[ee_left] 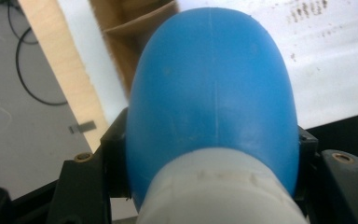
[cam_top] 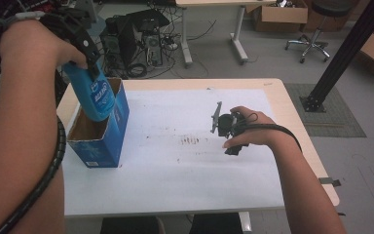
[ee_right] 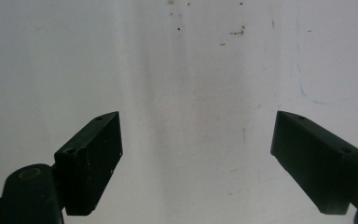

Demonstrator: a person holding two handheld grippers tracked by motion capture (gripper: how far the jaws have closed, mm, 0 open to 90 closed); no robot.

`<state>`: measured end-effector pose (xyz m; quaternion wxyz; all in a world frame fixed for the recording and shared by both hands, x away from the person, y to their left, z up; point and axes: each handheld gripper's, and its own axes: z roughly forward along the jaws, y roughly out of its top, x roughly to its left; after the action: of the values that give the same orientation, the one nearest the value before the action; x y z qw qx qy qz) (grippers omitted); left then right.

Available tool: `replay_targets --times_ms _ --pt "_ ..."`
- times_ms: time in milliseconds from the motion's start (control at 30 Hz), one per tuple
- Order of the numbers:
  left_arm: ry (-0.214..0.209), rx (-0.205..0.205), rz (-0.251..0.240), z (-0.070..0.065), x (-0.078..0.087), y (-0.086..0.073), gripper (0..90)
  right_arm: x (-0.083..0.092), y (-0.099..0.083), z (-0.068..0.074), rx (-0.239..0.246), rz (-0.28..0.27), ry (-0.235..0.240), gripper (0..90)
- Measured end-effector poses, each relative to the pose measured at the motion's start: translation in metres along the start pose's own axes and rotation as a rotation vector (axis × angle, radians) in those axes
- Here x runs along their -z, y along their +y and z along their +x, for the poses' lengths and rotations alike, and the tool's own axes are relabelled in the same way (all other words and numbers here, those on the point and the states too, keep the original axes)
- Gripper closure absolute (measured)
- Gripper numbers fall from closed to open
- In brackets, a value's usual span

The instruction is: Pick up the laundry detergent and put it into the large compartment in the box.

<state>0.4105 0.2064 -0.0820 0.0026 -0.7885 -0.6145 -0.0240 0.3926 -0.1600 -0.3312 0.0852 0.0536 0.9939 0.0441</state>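
Step in hand: a blue bottle (cam_top: 96, 97) appears to be held bottom-down over the open top of a blue carton (cam_top: 108, 141) at the left of the table (cam_top: 282, 97); lowering it in is judged to be the move under way.
Bottle position: its lower end is seen at or just inside the carton's mouth, tilted, with the pale cap end nearest the hand in the left gripper view.
Left gripper (cam_top: 91, 56): clenched on the bottle near its neck, a jaw pressed against each side.
Right gripper (cam_top: 224, 126): spread wide with nothing between the jaws, resting over the white sheet (cam_top: 175, 170) right of centre, well apart from the carton.
Doing it well: the bottle should be brought upright and centred over the opening before being let down, so the brown inner wall is not caught; the carton is unsteadied and could be tipped.
Writing: white lettering is seen on the bottle label and on the carton's near face, too blurred to be read.
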Motion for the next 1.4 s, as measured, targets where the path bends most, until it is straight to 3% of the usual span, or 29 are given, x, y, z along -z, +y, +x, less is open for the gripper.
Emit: replay_targets --times_ms 233,567,767,967,1400 --pt "0.018 0.066 -0.001 0.017 -0.005 -0.004 38.4 -0.002 0.002 -0.001 0.001 -0.001 0.003 16.7" --pt "0.006 0.087 0.021 0.035 -0.029 -0.005 38.4 -0.002 0.002 -0.001 -0.001 0.006 0.001 16.7" --pt "-0.012 0.077 0.014 0.040 -0.058 -0.002 38.4 -0.002 0.001 -0.001 -0.005 0.008 -0.004 16.7" --pt "-0.023 0.068 0.041 0.041 -0.085 0.001 38.3 -0.003 0.001 -0.001 -0.006 0.009 -0.005 16.7" --pt "-0.030 0.063 0.065 0.040 -0.121 0.004 38.4 -0.006 0.002 -0.002 -0.007 0.005 -0.001 16.7"
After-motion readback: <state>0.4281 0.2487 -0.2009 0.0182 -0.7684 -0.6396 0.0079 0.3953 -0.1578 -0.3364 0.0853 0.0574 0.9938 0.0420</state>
